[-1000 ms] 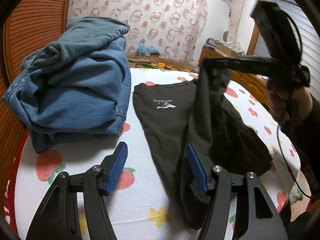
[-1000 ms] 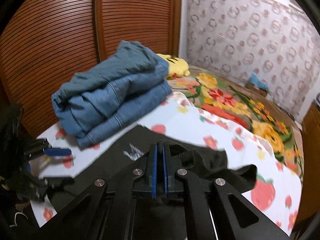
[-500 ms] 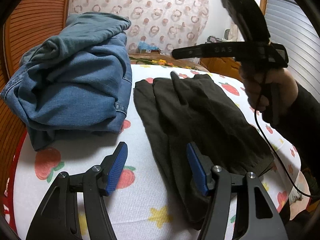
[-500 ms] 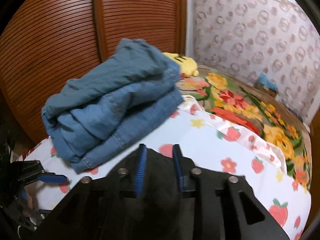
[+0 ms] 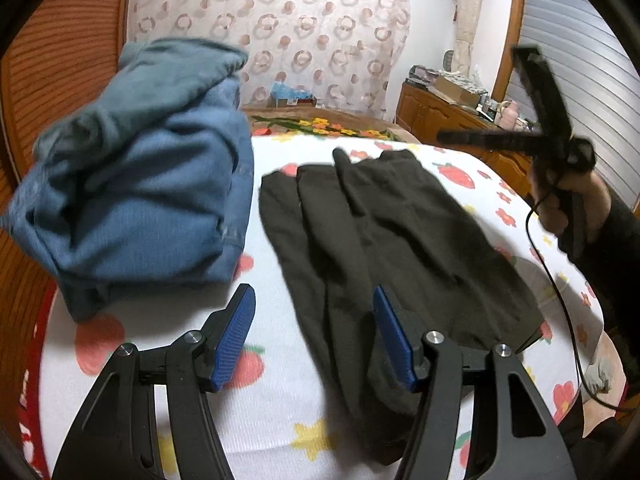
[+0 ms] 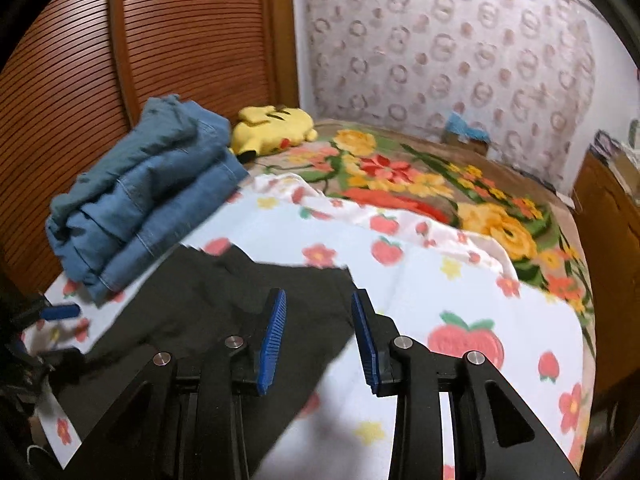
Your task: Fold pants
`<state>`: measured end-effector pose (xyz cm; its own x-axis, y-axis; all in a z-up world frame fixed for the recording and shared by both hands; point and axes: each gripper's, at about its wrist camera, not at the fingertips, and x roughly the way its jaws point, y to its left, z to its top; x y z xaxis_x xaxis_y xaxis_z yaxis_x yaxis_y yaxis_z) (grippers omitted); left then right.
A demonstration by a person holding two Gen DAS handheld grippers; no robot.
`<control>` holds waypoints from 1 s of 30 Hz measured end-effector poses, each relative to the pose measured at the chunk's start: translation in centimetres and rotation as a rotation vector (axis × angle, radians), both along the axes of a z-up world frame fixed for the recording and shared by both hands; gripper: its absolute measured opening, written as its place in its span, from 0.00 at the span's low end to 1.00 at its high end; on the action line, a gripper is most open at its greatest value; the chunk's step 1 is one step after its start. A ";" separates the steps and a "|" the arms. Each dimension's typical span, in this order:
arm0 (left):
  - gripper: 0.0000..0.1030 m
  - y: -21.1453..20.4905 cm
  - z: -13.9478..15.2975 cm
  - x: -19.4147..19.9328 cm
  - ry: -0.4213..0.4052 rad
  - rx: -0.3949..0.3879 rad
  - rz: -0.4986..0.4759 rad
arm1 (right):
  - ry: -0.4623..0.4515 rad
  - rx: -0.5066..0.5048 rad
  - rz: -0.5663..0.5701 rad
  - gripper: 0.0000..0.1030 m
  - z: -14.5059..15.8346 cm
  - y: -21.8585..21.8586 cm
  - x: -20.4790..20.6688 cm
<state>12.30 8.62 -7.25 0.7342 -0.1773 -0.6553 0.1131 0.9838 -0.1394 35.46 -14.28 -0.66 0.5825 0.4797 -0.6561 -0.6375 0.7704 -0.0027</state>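
1. On the strawberry-print sheet (image 5: 280, 412): the black pants (image 5: 384, 240) lie flat, folded lengthwise into overlapping layers. One narrow end points toward the curtain, the other reaches the near edge under the left gripper. Laid flat like this, they look ready for a crosswise fold.
2. Beside the pants, toward the wooden door: a stack of blue jeans (image 5: 136, 184), folded and parked clear of the work area, probably so the black pair has room.
3. Past the jeans, in the right wrist view: a yellow plush (image 6: 272, 126) on the floral blanket (image 6: 420, 184); neither is involved.
4. Left gripper (image 5: 312, 340): jaws wide apart, holding nothing. It hovers low over the near end of the pants, its right finger above the cloth, its left finger above bare sheet. Contact with the fabric cannot be told.
5. Right gripper (image 6: 318, 340): jaws parted, less widely, holding nothing. It hangs above the pants' far corner (image 6: 336, 276); in the left wrist view it is raised well clear of the bed, gripped in the person's right hand (image 5: 568, 200).
6. Judgement: both grippers are free, so the next hold on the pants is not yet taken.
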 end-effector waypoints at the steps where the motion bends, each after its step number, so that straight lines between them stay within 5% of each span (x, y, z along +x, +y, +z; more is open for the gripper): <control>1: 0.61 -0.2 0.4 0.2 -0.006 0.008 -0.005 | 0.013 -0.001 -0.005 0.34 -0.6 0.1 0.2; 9: 0.52 -2.2 2.6 4.3 0.007 0.070 -0.064 | 0.067 -0.019 0.034 0.34 -2.7 2.0 2.6; 20: 0.30 -4.6 0.9 11.5 0.128 0.139 -0.116 | 0.083 -0.090 0.052 0.34 -4.4 2.4 4.6; 30: 0.28 -4.6 -0.7 15.9 0.192 0.191 -0.075 | 0.053 -0.097 0.064 0.34 -4.4 1.7 3.8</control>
